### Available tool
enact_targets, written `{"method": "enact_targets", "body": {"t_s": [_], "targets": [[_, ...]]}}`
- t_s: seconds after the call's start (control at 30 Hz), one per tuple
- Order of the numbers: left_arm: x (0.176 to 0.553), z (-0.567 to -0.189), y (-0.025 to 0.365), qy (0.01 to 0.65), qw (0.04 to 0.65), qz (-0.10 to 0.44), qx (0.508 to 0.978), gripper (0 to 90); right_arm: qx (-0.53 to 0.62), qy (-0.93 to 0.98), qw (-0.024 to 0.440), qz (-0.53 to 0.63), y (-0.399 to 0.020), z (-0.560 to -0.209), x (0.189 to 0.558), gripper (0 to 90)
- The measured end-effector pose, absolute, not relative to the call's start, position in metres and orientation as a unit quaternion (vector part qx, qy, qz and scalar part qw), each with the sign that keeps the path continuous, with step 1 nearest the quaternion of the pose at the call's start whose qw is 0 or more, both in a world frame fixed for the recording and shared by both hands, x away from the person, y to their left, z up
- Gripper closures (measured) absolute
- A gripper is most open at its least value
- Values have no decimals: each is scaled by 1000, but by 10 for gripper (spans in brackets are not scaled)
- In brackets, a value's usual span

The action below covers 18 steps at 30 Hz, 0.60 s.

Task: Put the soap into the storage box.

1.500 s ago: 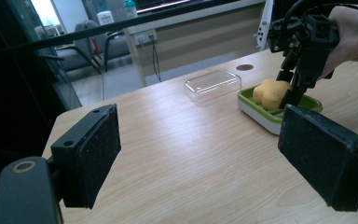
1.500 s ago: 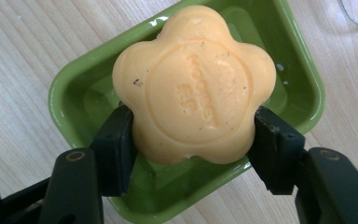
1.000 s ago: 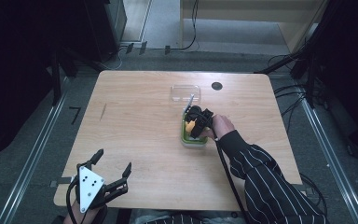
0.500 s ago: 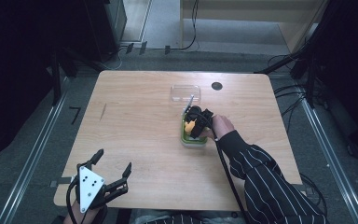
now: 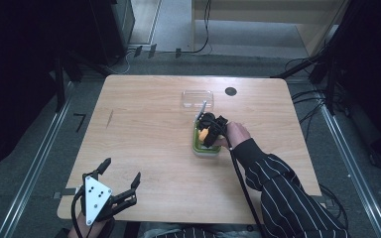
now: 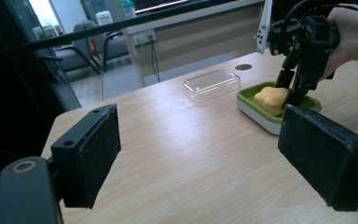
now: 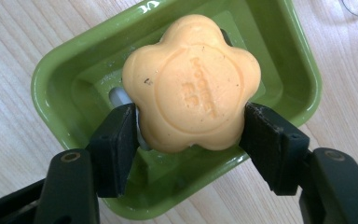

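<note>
An orange flower-shaped soap (image 7: 192, 84) lies in a green soap dish (image 7: 286, 60) on the wooden table. My right gripper (image 7: 189, 135) is shut on the soap, one black pad pressing each side of it. From above, that gripper (image 5: 207, 133) sits over the dish (image 5: 198, 147) right of the table's middle, with the soap (image 5: 204, 134) showing between its jaws. In the left gripper view the soap (image 6: 271, 99) rests in the dish (image 6: 256, 108). My left gripper (image 5: 111, 184) stands open at the table's near left edge, holding nothing.
A clear plastic lid (image 5: 197, 98) lies just beyond the dish, also seen as the lid (image 6: 211, 84) in the left gripper view. A round cable hole (image 5: 230, 91) is near the far edge. Bare wood (image 5: 144, 134) spreads across the left half of the table.
</note>
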<state>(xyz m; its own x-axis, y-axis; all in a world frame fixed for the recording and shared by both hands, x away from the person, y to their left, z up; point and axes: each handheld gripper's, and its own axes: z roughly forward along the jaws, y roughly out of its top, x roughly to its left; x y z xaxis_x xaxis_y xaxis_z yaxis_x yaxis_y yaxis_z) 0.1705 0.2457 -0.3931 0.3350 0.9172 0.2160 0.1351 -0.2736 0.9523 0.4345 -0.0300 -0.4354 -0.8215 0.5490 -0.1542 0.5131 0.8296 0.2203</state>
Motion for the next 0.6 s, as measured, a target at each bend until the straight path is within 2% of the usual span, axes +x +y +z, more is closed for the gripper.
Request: {"method": "enact_targets", "body": {"t_s": [0.27,0.6], "targets": [[171,-393,246,393,461,425,672,130,283,949,109,86,-31,-431,433,311],[169,-393,248,394,462,424,672,130,300,942,109,103,-37,-419,427,181]]}}
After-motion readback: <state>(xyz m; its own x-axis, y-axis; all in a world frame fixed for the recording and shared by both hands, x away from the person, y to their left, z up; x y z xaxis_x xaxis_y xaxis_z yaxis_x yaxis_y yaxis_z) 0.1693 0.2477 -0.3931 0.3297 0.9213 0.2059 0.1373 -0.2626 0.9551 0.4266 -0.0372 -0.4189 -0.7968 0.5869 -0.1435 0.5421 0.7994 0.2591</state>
